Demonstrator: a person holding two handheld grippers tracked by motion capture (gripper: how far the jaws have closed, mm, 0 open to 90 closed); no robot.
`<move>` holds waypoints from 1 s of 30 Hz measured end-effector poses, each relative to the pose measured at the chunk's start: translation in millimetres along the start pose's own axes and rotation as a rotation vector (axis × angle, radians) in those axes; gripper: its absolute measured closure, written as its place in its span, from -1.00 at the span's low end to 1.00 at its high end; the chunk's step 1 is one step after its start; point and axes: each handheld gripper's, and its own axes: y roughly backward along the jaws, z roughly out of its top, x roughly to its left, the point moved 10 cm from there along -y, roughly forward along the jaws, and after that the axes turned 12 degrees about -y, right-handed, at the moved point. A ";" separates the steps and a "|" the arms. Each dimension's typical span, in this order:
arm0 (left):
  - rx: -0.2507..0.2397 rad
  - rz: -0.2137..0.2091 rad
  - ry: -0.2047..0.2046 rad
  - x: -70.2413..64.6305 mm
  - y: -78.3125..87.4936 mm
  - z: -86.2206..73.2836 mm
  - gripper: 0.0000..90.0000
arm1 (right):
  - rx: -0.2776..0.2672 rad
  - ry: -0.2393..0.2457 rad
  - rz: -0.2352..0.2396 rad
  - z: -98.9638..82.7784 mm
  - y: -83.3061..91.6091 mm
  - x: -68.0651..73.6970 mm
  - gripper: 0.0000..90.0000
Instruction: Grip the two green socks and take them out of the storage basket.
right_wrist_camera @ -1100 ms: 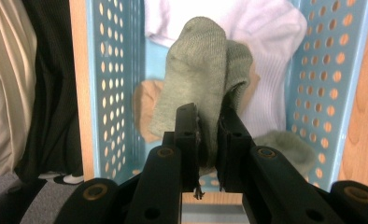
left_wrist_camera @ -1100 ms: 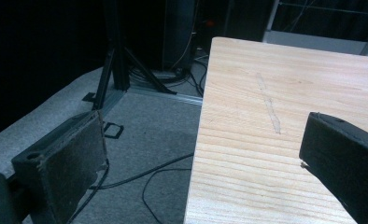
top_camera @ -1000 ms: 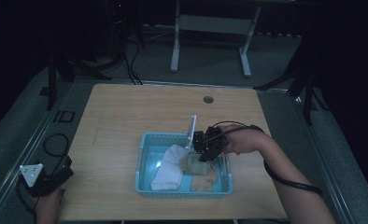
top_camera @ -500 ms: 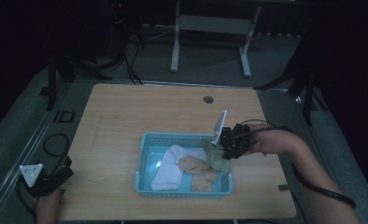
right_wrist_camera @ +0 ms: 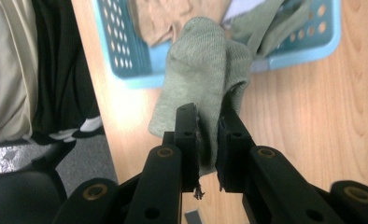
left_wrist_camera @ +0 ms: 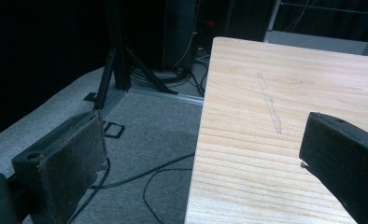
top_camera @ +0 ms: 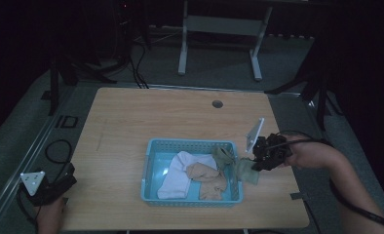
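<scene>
High view, right gripper (top_camera: 259,160): jaws closed on a green sock (top_camera: 246,169); the sock trails away from the tool over the near right corner of the blue basket (top_camera: 192,144), its far end draped inside.
High view, basket contents: a white sock (top_camera: 178,171) and tan socks (top_camera: 208,178) lie beyond the tool's reach side, well inside the rim.
High view, left gripper (top_camera: 48,186): sits at the table's (top_camera: 146,109) near left corner, well apart from the basket; nothing between its jaws.
Left gripper view: jaws stand wide apart and empty; bare table edge ahead of the right jaw; grey floor and a cable (left_wrist_camera: 140,175) ahead of the left jaw.
Right gripper view: jaws pinch a bunched fold of the green sock just ahead of the tips; only a narrow gap is left, packed with cloth; the rest hangs forward toward the basket.
Handling, as a judgement: light, soft, limp; it will sag and stretch, not resist; not fragile; knit gives decent friction.
Where to hold: a doubled fold, as here; a single thin edge could slip free; it may snag on the basket rim.
</scene>
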 end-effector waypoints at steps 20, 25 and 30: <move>0.004 0.002 -0.005 -0.2 -0.1 -0.2 -0.98 | 0.011 -0.103 0.068 -59.8 -43.1 -2.2 0.79; 0.007 0.003 -0.006 -0.2 -0.2 -0.3 -0.98 | 0.028 -0.118 0.095 -66.6 -67.4 -3.5 0.79; 0.008 0.003 -0.005 -0.2 -0.2 -0.5 -0.98 | 0.053 -0.123 0.123 -69.6 -88.2 -3.3 0.79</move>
